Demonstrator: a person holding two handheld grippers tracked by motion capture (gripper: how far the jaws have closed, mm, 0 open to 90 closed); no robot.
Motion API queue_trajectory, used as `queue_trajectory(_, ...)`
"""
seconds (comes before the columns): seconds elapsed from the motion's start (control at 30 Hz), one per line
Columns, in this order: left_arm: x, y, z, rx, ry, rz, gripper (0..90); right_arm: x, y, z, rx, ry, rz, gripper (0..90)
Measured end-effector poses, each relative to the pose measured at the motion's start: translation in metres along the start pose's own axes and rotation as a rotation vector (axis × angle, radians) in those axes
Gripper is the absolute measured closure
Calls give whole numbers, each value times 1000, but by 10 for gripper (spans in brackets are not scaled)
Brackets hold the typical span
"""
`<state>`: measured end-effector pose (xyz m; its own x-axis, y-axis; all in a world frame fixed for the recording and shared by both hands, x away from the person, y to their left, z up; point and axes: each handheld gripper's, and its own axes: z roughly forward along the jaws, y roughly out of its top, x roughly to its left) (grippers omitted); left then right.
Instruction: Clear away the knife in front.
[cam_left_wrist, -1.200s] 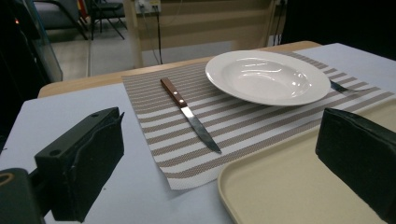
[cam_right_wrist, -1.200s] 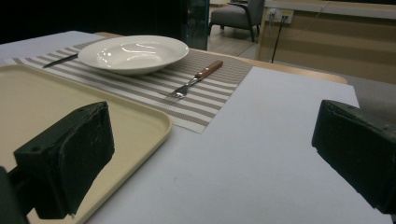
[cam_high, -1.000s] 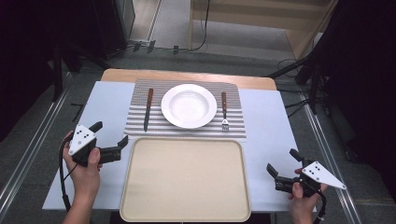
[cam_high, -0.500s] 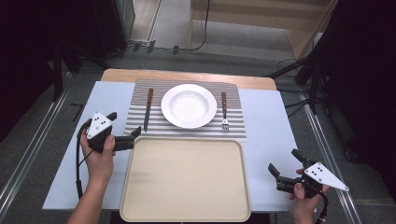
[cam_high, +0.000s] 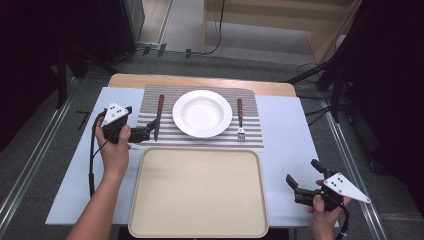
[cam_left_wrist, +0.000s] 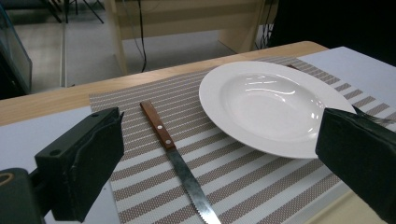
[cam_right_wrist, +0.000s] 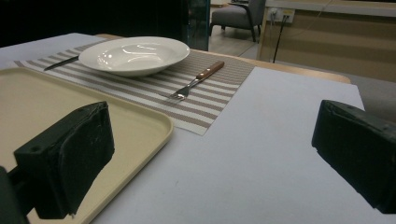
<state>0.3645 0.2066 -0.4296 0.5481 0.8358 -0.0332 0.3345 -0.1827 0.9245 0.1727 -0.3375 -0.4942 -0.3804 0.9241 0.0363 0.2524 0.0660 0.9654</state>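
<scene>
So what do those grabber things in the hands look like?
Each gripper, left and right, is black with two chunky, blocky black jaws. A grey three-cornered plate with small dark dots sits on top, and a black cable trails from each. The forearms are bare, with no sleeves.

Left gripper (cam_high: 148, 132) at mat (cam_high: 200, 140) edge, jaws spread wide; knife (cam_left_wrist: 180, 164) lies in the gap ahead, bare mat either side of it. Plate (cam_high: 202, 113) just right of knife, narrow lane between. Fork (cam_high: 240, 120) beyond plate, apart from it. Tray (cam_high: 197, 192) bare, low rim. Right gripper (cam_high: 300, 186) beside tray's right edge, jaws apart, bare table cover (cam_right_wrist: 261, 154) ahead.
</scene>
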Motion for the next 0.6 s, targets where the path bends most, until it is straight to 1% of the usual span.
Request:
queue_trajectory(0.03, 2, 3, 6, 10, 4, -4, 3, 0, 0, 0, 1, 1, -2, 0)
queue_trajectory(0.07, 2, 3, 6, 10, 4, -4, 4, 0, 0, 0, 1, 1, -2, 0)
queue_trajectory(0.17, 5, 6, 15, 32, -3, -7, 5, 1, -1, 2, 5, 10, -4, 0)
queue_trajectory(0.2, 6, 9, 22, 47, -9, -7, 5, 1, -1, 3, 7, 11, -2, 0)
queue_trajectory(0.27, 7, 10, 25, 54, -11, -10, 5, 1, -1, 4, 9, 13, 0, 0)
queue_trajectory(0.3, 8, 13, 31, 64, -13, -12, 5, 2, -1, 5, 14, 17, -7, 0)
queue_trajectory(0.33, 8, 13, 31, 64, -13, -12, 5, 2, -1, 5, 14, 17, -7, 0)
queue_trajectory(0.43, 9, 17, 42, 90, -8, -4, 5, 3, -1, 6, 19, 19, -12, 0)
queue_trajectory(0.47, 10, 19, 49, 112, -16, -1, 5, 2, -1, 6, 18, 20, -14, 0)
queue_trajectory(0.5, 10, 20, 53, 122, -18, 1, 5, 2, -1, 6, 17, 22, -16, 0)
queue_trajectory(0.53, 10, 20, 53, 122, -18, 1, 5, 2, -1, 6, 17, 22, -16, 0)
queue_trajectory(0.57, 11, 21, 57, 142, -19, 10, 5, 2, -2, 6, 16, 22, -14, 0)
queue_trajectory(0.6, 12, 21, 60, 151, -29, 16, 5, 1, -2, 6, 18, 22, -11, 0)
